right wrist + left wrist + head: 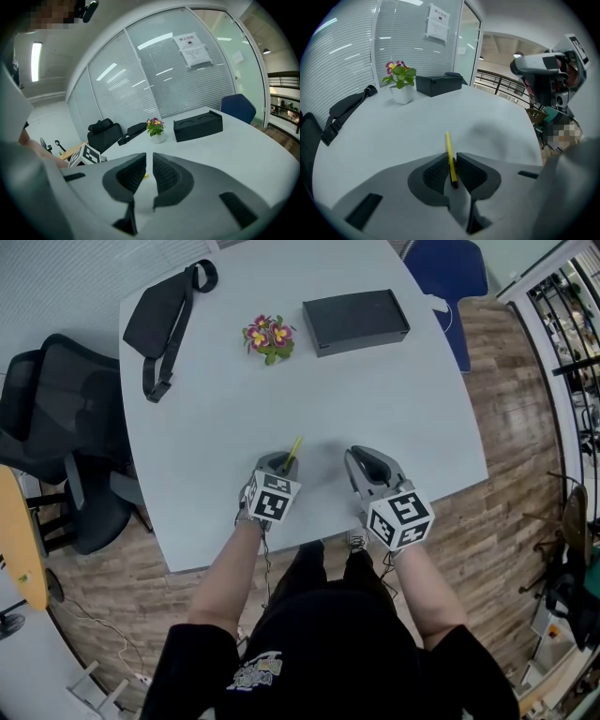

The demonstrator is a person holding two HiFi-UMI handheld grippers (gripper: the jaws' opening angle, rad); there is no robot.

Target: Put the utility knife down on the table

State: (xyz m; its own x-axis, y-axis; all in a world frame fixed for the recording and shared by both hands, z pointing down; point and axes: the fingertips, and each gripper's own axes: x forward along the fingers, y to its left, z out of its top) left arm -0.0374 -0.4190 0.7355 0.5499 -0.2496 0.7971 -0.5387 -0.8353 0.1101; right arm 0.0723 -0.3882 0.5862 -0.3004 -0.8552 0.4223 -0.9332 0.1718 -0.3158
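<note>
— Wooden floor point(487, 512) is showing around a pale table point(225, 418). What is happening at the near edge?

— The left gripper point(279, 463) is holding the utility knife point(293, 452). Its jaws are pressing on the thin yellow body from both sides, and the knife is pointing away from the person, over the table. I cannot tell if it is touching the surface.

— And the other one?

— The right gripper point(367, 465) is hovering just beside it. Its jaws are standing almost together, with only a thin gap and nothing between them.

— What is lying farther away?

— A small flower pot point(269, 338) is standing between a black bag point(161, 315) and a black box point(356, 322). A black chair point(56, 418) is standing at the left side, and a blue chair point(450, 273) is standing at the far corner.
</note>
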